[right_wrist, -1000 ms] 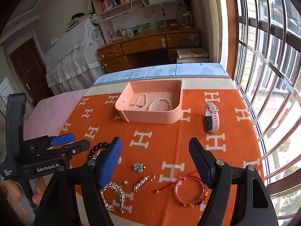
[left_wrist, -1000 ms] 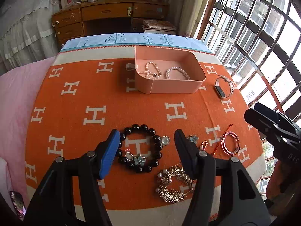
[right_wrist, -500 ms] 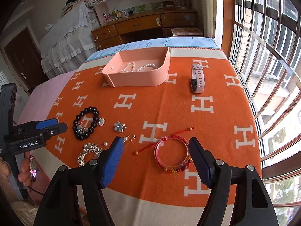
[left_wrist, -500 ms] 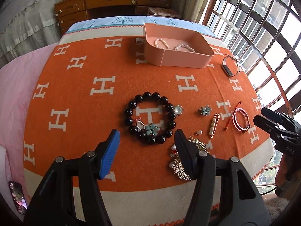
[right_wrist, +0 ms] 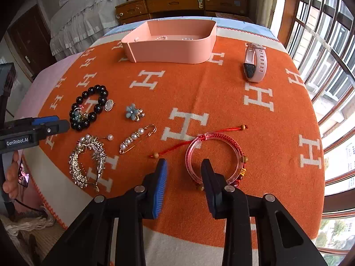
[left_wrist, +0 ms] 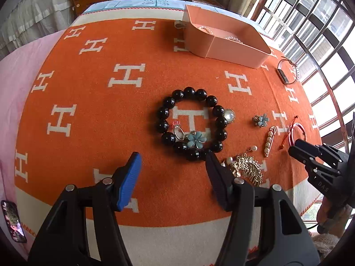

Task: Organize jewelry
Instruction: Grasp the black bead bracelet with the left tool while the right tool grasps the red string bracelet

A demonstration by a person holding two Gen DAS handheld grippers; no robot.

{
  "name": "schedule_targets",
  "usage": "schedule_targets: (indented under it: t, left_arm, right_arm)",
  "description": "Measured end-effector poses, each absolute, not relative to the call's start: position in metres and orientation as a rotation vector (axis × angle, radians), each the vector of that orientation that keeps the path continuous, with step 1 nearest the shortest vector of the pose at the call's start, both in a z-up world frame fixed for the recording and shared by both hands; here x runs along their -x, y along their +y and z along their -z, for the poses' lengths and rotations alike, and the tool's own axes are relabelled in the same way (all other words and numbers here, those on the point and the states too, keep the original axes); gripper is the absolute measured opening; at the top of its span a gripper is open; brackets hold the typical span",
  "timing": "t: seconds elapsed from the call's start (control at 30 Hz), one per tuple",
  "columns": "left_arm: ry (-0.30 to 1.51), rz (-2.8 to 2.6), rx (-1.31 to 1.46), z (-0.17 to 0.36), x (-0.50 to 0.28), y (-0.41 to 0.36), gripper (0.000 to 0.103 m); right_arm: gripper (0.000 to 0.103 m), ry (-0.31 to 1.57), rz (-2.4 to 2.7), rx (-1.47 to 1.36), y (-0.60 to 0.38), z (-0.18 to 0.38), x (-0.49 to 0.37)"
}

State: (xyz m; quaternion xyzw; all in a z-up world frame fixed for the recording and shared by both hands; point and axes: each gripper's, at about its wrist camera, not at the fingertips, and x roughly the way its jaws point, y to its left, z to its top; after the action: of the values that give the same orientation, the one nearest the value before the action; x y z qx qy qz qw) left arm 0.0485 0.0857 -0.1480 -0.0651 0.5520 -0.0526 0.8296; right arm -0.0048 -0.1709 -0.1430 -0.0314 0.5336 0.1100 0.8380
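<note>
Left tool (left_wrist: 173,163) and right tool (right_wrist: 183,168): black plastic arms, silver screws, one blue ribbed pad each, white "GenRobot.AI" lettering; bare fingers, possibly gripping handles.

Bright daylight floods in through the tall grid-paned windows (right_wrist: 328,51) right of both grippers, overexposing the panes. Shadows on the orange H-patterned blanket (left_wrist: 137,119) are faint. Fisheye bending curves the edges; corners vignette black.

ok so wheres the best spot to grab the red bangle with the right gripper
Probably the near-left arc of the red bangle, coming from above. It lies flat on the blanket, so one finger goes inside the ring and one outside, pinching the rim. The right gripper, open, already stands over that arc. Avoid the far side with the knot and loose cords, and the right side with the charms.
</note>
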Motion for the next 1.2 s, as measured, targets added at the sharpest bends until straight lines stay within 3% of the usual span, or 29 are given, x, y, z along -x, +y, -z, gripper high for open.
schedule_targets:
  t: [0.1, 0.23, 0.5, 0.73, 0.8, 1.2]
  left_arm:
    - [1.170, 0.100, 0.165, 0.150, -0.056, 0.093, 0.053]
    - [1.174, 0.083, 0.186, 0.151, -0.072, 0.101, 0.045]
    - [1.239, 0.087, 0.200, 0.158, -0.113, 0.106, 0.034]
    - [1.266, 0.074, 0.078, 0.162, -0.131, 0.088, 0.032]
    - [1.260, 0.050, 0.021, 0.163, -0.130, 0.081, 0.014]
    - [1.180, 0.077, 0.160, 0.141, -0.109, 0.090, 0.012]
  right_arm:
    - [0.023, 1.115, -0.229, 0.097, -0.166, 0.148, 0.003]
    - [0.009, 1.109, -0.221, 0.091, -0.165, 0.150, 0.000]
    - [0.008, 1.109, -0.230, 0.040, -0.171, 0.149, -0.004]
    - [0.008, 1.102, -0.237, 0.026, -0.173, 0.149, -0.002]
    - [0.008, 1.100, -0.238, 0.023, -0.174, 0.149, -0.002]
    - [0.007, 1.097, -0.237, 0.002, -0.176, 0.149, 0.001]
